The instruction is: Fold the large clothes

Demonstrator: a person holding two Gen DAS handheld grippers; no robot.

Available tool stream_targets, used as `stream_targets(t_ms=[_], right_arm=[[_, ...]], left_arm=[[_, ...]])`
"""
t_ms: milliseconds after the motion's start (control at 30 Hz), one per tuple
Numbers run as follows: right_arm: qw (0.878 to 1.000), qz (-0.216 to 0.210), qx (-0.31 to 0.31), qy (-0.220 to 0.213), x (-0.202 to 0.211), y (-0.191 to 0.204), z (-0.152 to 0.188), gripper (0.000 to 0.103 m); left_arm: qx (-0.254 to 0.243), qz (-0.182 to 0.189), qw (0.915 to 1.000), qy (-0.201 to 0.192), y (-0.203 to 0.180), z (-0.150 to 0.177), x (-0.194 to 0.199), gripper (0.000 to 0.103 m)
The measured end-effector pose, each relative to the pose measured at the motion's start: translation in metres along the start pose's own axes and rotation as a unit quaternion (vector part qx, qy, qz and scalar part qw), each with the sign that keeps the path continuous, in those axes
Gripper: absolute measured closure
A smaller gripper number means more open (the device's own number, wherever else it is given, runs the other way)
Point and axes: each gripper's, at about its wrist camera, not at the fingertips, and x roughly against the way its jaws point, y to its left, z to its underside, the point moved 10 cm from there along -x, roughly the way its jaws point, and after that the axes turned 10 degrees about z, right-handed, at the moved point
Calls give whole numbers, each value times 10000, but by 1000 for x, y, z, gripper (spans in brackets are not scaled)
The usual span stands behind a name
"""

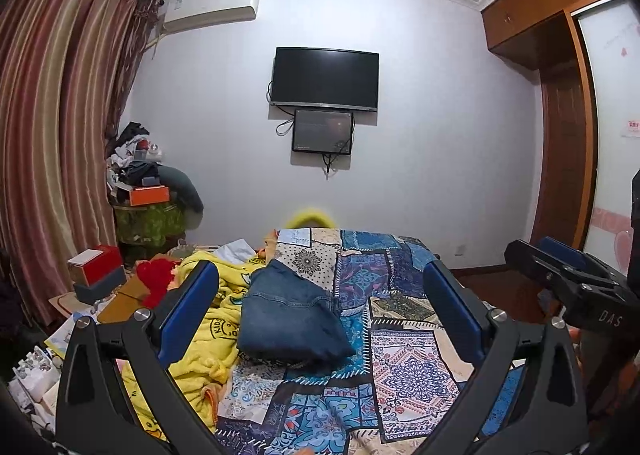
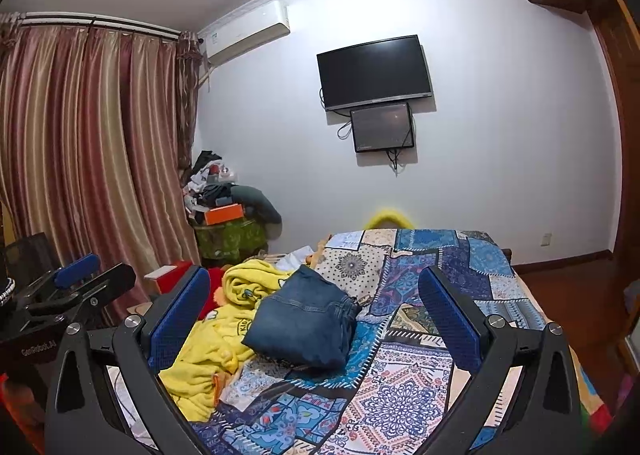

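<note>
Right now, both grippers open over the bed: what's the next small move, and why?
Probably shift the left gripper left and down toward the crumpled yellow fleece garment. The dark blue denim jeans already lie folded on the patchwork bedspread, and the right gripper holds nothing either.

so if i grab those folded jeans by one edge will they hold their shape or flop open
The folded jeans would probably flop: they lie as loose stacked layers with nothing holding them shut, so a one-edge lift likely lets the lower layers hang. The thick denim bundle looks fairly heavy for its size. On the patterned quilt, a push would likely drag and bunch rather than slide.
</note>
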Motion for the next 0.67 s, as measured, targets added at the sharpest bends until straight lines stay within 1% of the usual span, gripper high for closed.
stream_targets(t_ms=[267,667], right_arm=[[10000,20,-10,6,-1,0,1,0],[10000,38,-19,34,-4,-2,2,0]], left_arm=[[11,123,9999,47,-1,2,-1,1],[40,163,9998,72,2,4,-5,1]])
